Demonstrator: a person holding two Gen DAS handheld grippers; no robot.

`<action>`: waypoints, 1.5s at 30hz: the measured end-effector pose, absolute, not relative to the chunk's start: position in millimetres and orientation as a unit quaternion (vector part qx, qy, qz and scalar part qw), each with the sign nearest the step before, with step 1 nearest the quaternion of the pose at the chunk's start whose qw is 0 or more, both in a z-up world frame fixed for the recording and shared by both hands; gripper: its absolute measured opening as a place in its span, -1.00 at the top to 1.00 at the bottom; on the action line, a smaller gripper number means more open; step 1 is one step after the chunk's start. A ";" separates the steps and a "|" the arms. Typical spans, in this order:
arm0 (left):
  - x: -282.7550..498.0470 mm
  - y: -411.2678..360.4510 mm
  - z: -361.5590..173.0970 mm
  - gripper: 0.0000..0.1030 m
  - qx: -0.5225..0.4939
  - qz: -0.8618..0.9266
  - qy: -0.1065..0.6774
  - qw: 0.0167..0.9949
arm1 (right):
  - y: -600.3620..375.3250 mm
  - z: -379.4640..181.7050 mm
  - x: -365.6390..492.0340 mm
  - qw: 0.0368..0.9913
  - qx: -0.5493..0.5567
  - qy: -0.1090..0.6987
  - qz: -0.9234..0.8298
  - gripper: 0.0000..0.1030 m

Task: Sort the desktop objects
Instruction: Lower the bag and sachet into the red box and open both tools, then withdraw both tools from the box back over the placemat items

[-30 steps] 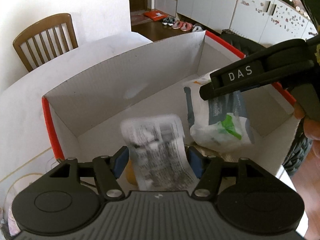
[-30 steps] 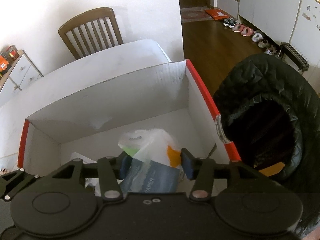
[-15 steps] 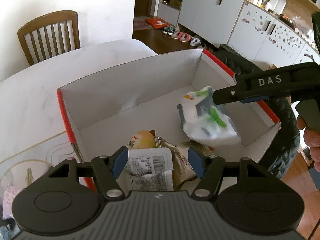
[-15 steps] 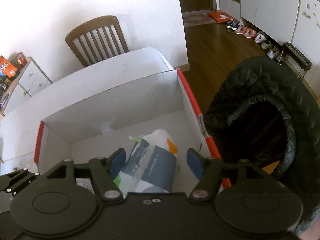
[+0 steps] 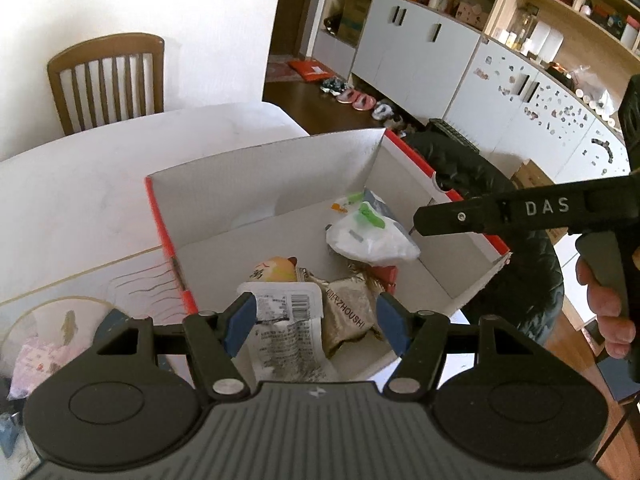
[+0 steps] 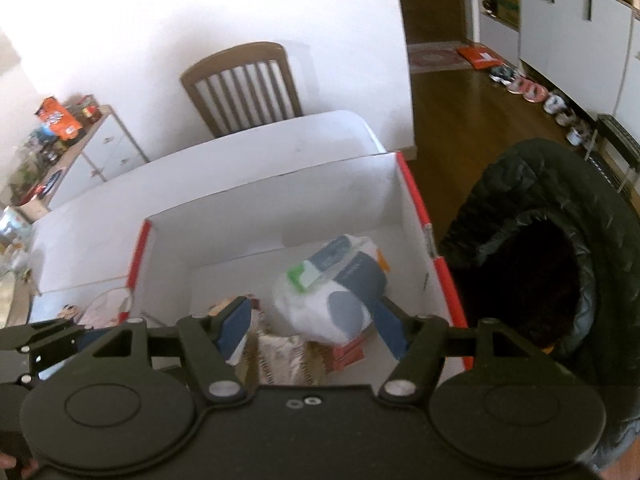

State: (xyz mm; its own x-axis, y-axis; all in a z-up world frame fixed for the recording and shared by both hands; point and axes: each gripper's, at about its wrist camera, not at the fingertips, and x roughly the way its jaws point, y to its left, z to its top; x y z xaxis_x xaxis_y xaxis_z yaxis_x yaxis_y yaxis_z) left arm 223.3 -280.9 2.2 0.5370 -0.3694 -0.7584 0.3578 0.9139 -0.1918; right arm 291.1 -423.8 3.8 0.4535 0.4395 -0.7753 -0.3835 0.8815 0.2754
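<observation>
Tissue pack (image 6: 340,280) lies boxed — between spread right claw (image 6: 316,330) fingers.

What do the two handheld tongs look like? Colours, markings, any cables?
Both are matte black plastic. The left tongs have blue pads on their fingers, black linkage arms with silver pivot screws, two round discs and a ribbed grey centre plate. The right tongs are built alike with a smooth centre; from the side they show white "DAS" lettering. A bare hand holds their handle. No cables show.
</observation>
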 end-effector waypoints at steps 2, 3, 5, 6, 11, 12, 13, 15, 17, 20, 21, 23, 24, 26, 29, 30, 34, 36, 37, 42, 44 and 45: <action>217.5 -277.8 5.4 -0.27 -0.005 -0.204 0.432 0.878 | -420.7 8.5 282.5 0.853 0.025 0.456 0.251 -0.32; 214.4 -276.3 6.9 -0.27 -0.003 -0.203 0.432 0.879 | -419.5 10.5 278.7 0.854 0.022 0.453 0.255 -0.32; 208.4 -271.9 9.2 -0.27 0.000 -0.204 0.430 0.880 | -415.9 14.7 270.6 0.856 0.015 0.445 0.261 -0.35; 205.0 -269.6 10.4 -0.27 0.001 -0.205 0.427 0.881 | -414.4 16.8 266.3 0.858 0.012 0.441 0.264 -0.37; 189.8 -254.0 12.8 -0.27 0.004 -0.209 0.418 0.884 | -404.9 24.8 245.2 0.863 -0.005 0.425 0.274 -0.37; 187.4 -249.8 12.8 -0.27 0.001 -0.210 0.418 0.884 | -402.8 26.2 240.7 0.864 -0.007 0.422 0.275 -0.37; 184.8 -245.2 12.7 -0.27 -0.002 -0.212 0.417 0.884 | -400.6 27.8 235.9 0.864 -0.010 0.420 0.276 -0.37; 179.3 -236.1 13.5 -0.27 -0.003 -0.214 0.414 0.885 | -395.3 30.1 225.3 0.866 -0.016 0.414 0.279 -0.40; 174.3 -227.7 14.6 -0.27 -0.002 -0.211 0.409 0.888 | -389.5 31.9 215.0 0.867 -0.025 0.408 0.285 -0.42; 167.7 -212.0 13.1 -0.36 -0.001 -0.204 0.407 0.890 | -376.8 33.0 198.2 0.867 -0.040 0.400 0.295 -0.43; 165.9 -205.7 12.9 -0.44 -0.003 -0.202 0.407 0.891 | -372.5 33.2 193.9 0.867 -0.044 0.398 0.298 -0.43; 162.3 -192.4 12.9 -0.46 -0.004 -0.201 0.406 0.892 | -363.0 32.5 185.8 0.865 -0.047 0.396 0.305 -0.46; 160.9 -185.5 12.8 -0.46 -0.003 -0.199 0.406 0.892 | -357.6 32.1 182.2 0.863 -0.049 0.397 0.308 -0.46; 158.2 -171.4 12.8 -0.48 -0.004 -0.196 0.406 0.893 | -346.3 31.5 176.1 0.862 -0.051 0.397 0.312 -0.46; 154.0 -149.5 12.8 -0.57 -0.006 -0.192 0.407 0.893 | -329.1 31.5 167.6 0.860 -0.054 0.397 0.317 -0.49; 152.7 -141.4 12.0 -0.57 -0.007 -0.191 0.408 0.893 | -322.3 31.6 164.5 0.859 -0.055 0.395 0.320 -0.50; 147.3 -105.7 5.6 -0.58 -0.013 -0.183 0.418 0.890 | -297.7 31.7 153.7 0.856 -0.064 0.392 0.331 -0.59; 145.5 -89.2 2.3 -0.59 -0.014 -0.178 0.423 0.889 | -284.6 30.6 148.7 0.854 -0.070 0.392 0.334 -0.61; 144.8 -82.1 1.1 -0.59 -0.015 -0.176 0.424 0.888 | -277.9 30.3 146.5 0.854 -0.073 0.392 0.334 -0.62; 141.7 -45.7 -4.6 -0.66 -0.023 -0.170 0.428 0.888 | -246.5 24.7 139.3 0.848 -0.083 0.397 0.340 -0.66; 141.9 -31.0 -7.1 -0.68 -0.028 -0.166 0.427 0.889 | -234.4 22.2 136.7 0.845 -0.090 0.398 0.344 -0.68; 142.0 -25.4 -8.7 -0.70 -0.030 -0.165 0.427 0.889 | -227.8 20.4 135.7 0.843 -0.094 0.399 0.348 -0.69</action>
